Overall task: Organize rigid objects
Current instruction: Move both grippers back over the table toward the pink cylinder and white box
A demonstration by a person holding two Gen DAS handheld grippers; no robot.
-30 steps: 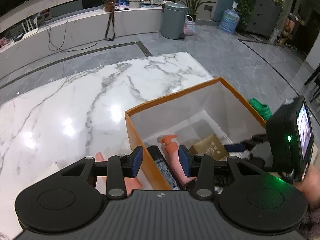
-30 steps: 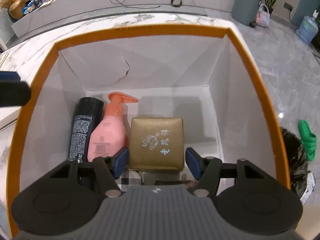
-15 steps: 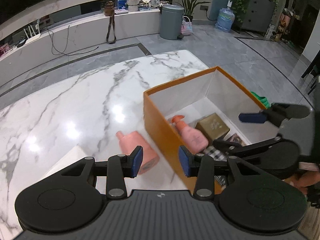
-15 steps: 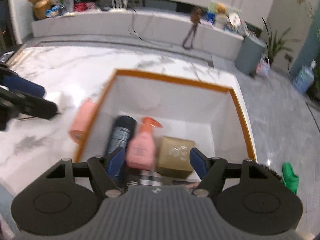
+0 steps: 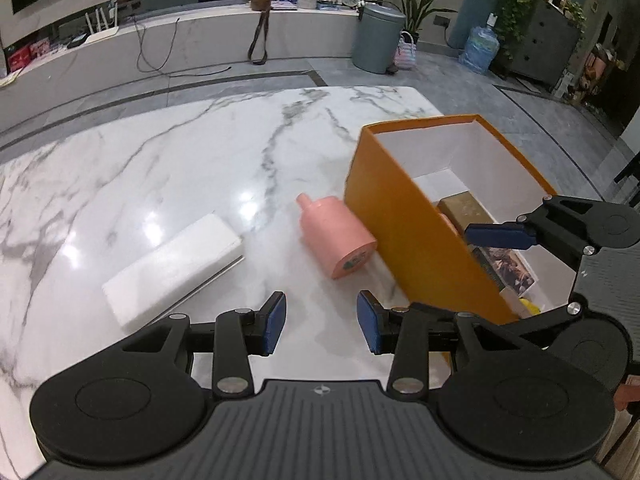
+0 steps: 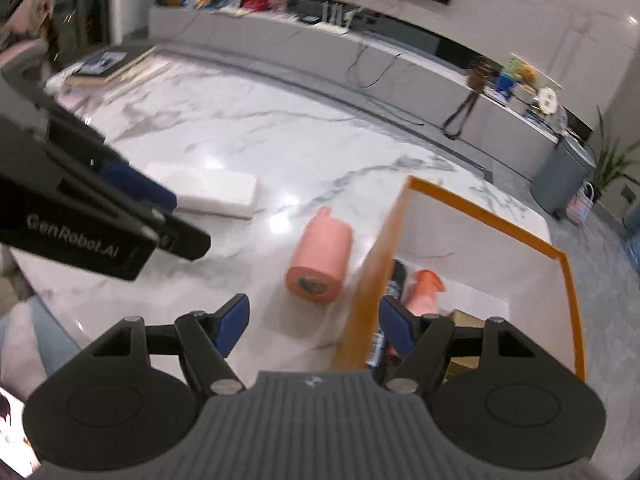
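Observation:
A pink bottle [image 5: 336,236] [image 6: 320,264] lies on its side on the marble table [image 5: 180,160], right beside the orange box [image 5: 416,220] [image 6: 484,220]. Left of it lies a flat white box [image 5: 172,268] [image 6: 208,192]. The orange box holds a black can [image 6: 396,276], a pink pump bottle [image 6: 424,292], a gold box [image 5: 460,208] and a picture card [image 5: 508,264]. My left gripper [image 5: 321,326] hangs open and empty over the table, just short of the pink bottle. My right gripper [image 6: 314,322] is open and empty, astride the orange box's near left wall from above.
A stack of books [image 6: 104,68] sits at the table's far left corner. A person's clothing shows at the left edge [image 6: 24,336]. Beyond the table are a grey floor, a long low counter [image 5: 200,40] and a grey bin [image 5: 376,36].
Both grippers pulled back and left from the orange box. The right one rose out of it, rolled, and its jaws widened. The pink bottle and white box came into view.

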